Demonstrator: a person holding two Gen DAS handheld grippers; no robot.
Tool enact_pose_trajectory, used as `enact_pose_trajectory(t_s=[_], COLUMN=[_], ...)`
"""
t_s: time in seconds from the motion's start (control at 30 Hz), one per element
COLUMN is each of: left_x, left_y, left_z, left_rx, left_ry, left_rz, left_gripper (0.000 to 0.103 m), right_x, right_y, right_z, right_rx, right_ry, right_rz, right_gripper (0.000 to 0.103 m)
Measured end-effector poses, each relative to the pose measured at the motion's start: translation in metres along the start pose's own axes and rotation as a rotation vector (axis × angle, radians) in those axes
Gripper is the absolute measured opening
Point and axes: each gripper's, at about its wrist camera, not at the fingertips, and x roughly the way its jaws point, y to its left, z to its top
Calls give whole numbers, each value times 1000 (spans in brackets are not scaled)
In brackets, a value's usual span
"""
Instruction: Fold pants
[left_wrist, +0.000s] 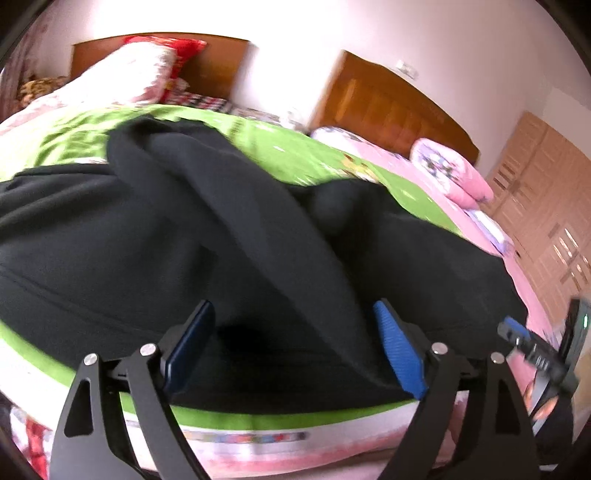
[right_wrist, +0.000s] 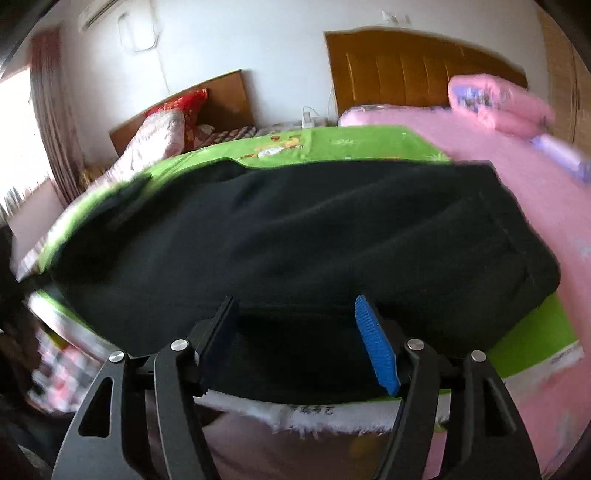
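Black pants (left_wrist: 155, 243) lie spread on a green mat (left_wrist: 295, 151) on the bed, one leg folded diagonally over the rest with a raised crease. My left gripper (left_wrist: 293, 314) hovers at the near edge of the pants, its jaws wide apart, and the blue pads (left_wrist: 397, 347) touch no cloth. In the right wrist view the black pants (right_wrist: 295, 229) lie flatter across the green mat (right_wrist: 354, 146). My right gripper (right_wrist: 295, 306) is open over their near edge, nothing pinched between its fingers. The right gripper also shows at the right edge of the left wrist view (left_wrist: 532, 347).
The mat lies on a pink bedsheet (right_wrist: 517, 177) with a pink folded quilt (right_wrist: 498, 99) by the wooden headboard (right_wrist: 406, 62). A second bed with red and white bedding (left_wrist: 147, 70) stands further back. A wooden wardrobe (left_wrist: 546, 206) lines the right wall.
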Motion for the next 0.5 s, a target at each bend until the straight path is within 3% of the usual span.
enact_pose_trajectory(t_s=[0.1,0.2,0.33,0.43,0.5], left_x=[-17,-16,19,65,89], left_y=[23,30,4,-16,-22], left_z=[20,60,108,122,123], left_rx=[-66,-78,21,95,149], left_ry=[-24,0,65,197,238], left_rz=[1,79,156,208,288], left_gripper=[87,87,88,88,87], right_x=[-2,-3,3,4,3], right_y=[-4,-5,4,5,3], right_z=[1,1,2,2,2], right_rx=[13,23,4,-1,4], right_ry=[10,10,16,24,23], right_rz=[12,23,7,16,27], right_gripper=[67,71,75,76,77])
